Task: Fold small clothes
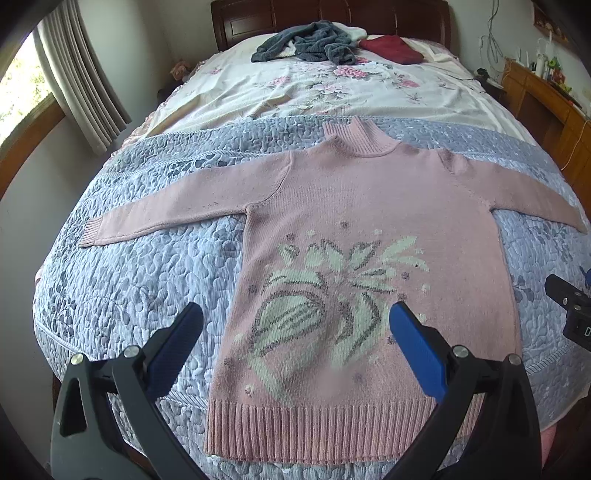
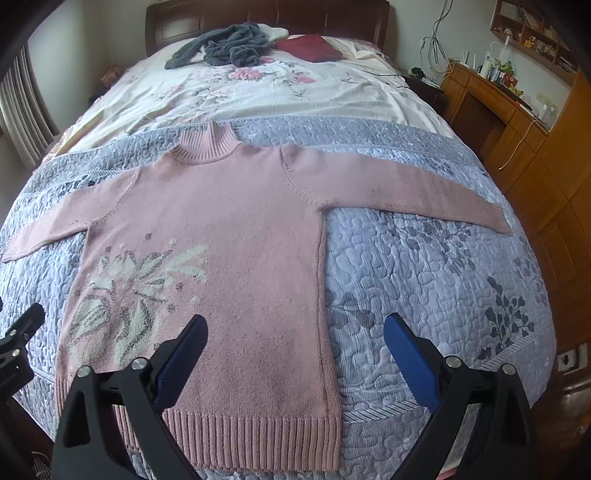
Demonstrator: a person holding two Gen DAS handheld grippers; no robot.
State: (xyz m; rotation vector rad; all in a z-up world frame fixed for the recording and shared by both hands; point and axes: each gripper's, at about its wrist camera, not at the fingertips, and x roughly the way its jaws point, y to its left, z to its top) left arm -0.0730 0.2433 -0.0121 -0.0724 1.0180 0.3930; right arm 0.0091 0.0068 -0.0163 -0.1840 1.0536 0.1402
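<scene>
A pink sweater (image 1: 369,221) lies flat and face up on the blue-grey quilt (image 1: 129,277) across the foot half of the bed (image 1: 295,96). Its ribbed collar points to twelve o'clock, its ribbed hem to six, and the sleeves stretch out toward nine and three. A pale leaf-and-flower pattern (image 1: 325,295) covers the lower front.

The left tool (image 1: 295,325) hovers over the hem with its blue fingers spread wide, holding nothing. The right tool (image 2: 295,336) hangs over the sweater's three-o'clock side seam, likewise wide open and empty: one finger is above the knit, the other above bare quilt.

At twelve o'clock, near the dark wooden headboard (image 1: 332,18), a grey garment (image 1: 306,46) lies crumpled beside a dark red cloth (image 1: 393,48) on the floral sheet (image 1: 314,88). A wooden cabinet (image 2: 498,110) stands around two o'clock.
</scene>
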